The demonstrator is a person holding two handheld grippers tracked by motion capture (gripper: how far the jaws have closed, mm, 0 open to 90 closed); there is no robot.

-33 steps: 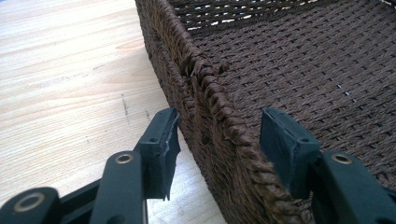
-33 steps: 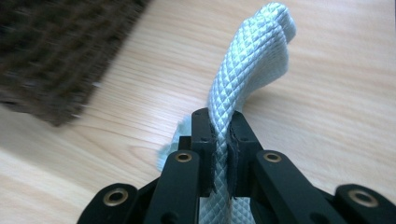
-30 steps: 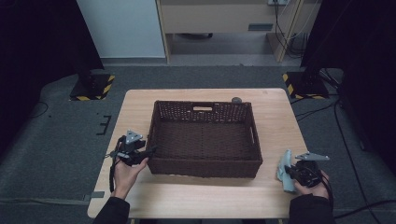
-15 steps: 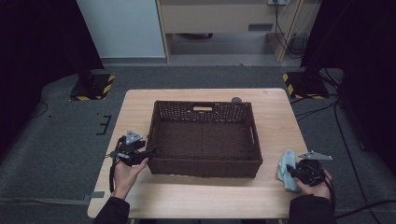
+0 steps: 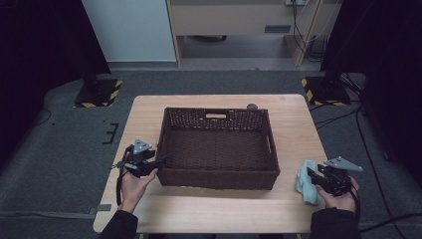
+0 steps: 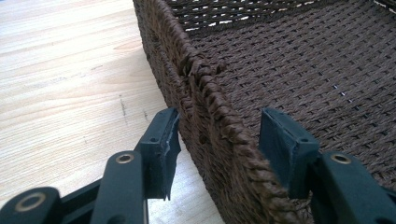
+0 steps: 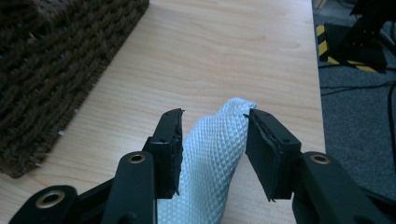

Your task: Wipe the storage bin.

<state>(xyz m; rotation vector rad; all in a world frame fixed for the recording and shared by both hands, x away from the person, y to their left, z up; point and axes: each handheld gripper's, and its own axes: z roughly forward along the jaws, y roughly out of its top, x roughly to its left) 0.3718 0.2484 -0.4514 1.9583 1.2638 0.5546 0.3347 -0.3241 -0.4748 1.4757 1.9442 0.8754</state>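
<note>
A dark brown wicker basket point(image 5: 219, 178) stands empty in the middle of the wooden table point(image 5: 298, 124). My left gripper point(image 5: 160, 162) is at its near left corner. In the left gripper view the left gripper point(image 6: 219, 114) straddles the basket wall point(image 6: 210, 107), one jaw outside and one inside, with thin gaps; the jaws have just been closing slightly. A light blue cloth point(image 5: 306, 186) lies by the table's near right edge. My right gripper point(image 7: 213, 116) has just been opening, and the cloth point(image 7: 210, 154) stands loosely between its spread jaws.
A small dark round object point(image 5: 252, 106) lies on the table behind the basket. Bare wood runs along the right of the basket point(image 7: 56, 60). Black stands with yellow-striped feet point(image 5: 323, 92) are on the floor beyond the table.
The right gripper's jaws have spread apart around the blue cloth, which now rests on the table. The left hand and the basket have stayed where they were.
</note>
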